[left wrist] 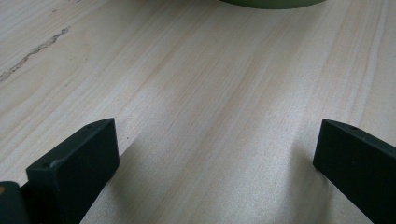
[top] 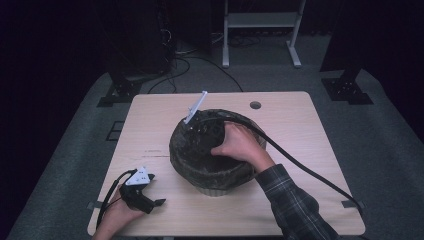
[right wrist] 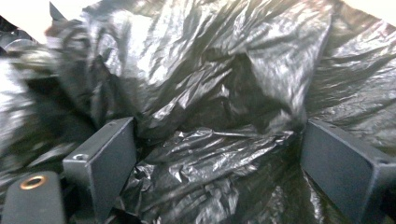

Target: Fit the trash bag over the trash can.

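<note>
Bin liner (right wrist: 219, 93) — that crinkly black plastic bag — is sitting inside the round bin (top: 215, 187) at the middle of the wooden table (top: 300, 110), and it's draped over the bin's rim so the outside looks black and glossy too.

Starting from your left: your left gripper (top: 145, 199) rests low on the table near the front left corner, well apart from the bin, with its cable looping back beside your hand. In the left gripper view (left wrist: 215, 154) the jaws are spread wide over bare wood with nothing between them, and a sliver of the bin's greenish base (left wrist: 273, 3) peeks in at the top edge.

Moving right, your right hand (top: 240, 145) is plunged down into the bin's mouth. The grey plate (top: 196, 107) of the gripper it holds sticks up past the far rim, and its thick cable (top: 310, 170) arcs over the rim and runs off toward the table's front right corner. In the right gripper view (right wrist: 217, 163) the jaws are wide apart — crumpled folds of the liner bunch up between them, but they aren't pinching it. Your plaid sleeve (top: 290, 205) comes in from the bottom right.
</note>
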{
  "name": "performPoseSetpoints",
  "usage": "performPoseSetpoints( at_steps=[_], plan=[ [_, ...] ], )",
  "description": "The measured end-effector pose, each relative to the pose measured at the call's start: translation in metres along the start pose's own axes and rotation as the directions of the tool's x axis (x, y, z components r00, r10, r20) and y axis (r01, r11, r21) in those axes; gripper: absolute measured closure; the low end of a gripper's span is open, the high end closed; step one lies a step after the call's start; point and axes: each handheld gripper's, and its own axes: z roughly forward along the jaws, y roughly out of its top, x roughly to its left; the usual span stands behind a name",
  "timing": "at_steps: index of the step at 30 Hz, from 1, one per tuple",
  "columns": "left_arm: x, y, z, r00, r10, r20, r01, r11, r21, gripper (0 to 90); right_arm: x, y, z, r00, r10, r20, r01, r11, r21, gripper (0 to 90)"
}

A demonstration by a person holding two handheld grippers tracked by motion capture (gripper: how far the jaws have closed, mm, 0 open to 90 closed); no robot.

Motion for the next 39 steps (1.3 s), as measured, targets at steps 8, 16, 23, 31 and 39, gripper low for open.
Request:
performPoseSetpoints(
  at_steps=[8,16,23,31,39],
  plan=[
    [0.0,0.0,0.0,1.0,0.002,0.001,-0.002,1.0,-0.001,0.0,-0.001,0.006,0.019,0.9999,-0.007,0.007,0.007,0.995,0.103,9.9],
    [0.0,0.0,0.0,1.0,0.003,0.001,-0.003,1.0,0.002,0.0,0.001,0.009,0.015,0.9997,-0.01,0.021,0.008,0.997,0.073,9.8],
    [0.0,0.0,0.0,1.0,0.002,0.001,-0.002,1.0,0.002,0.0,0.007,0.006,-0.025,0.9981,-0.016,0.06,0.017,1.0,-0.014,9.5],
    [0.0,0.0,0.0,1.0,0.003,0.001,-0.003,1.0,0.002,0.0,0.009,-0.018,-0.077,0.9917,0.006,0.128,0.01,0.993,-0.118,9.5],
    [0.0,0.0,0.0,1.0,0.003,0.0,-0.003,1.0,0.002,0.0,0.009,-0.053,-0.115,0.9846,0.053,0.167,-0.02,0.982,-0.188,9.5]
  ],
)
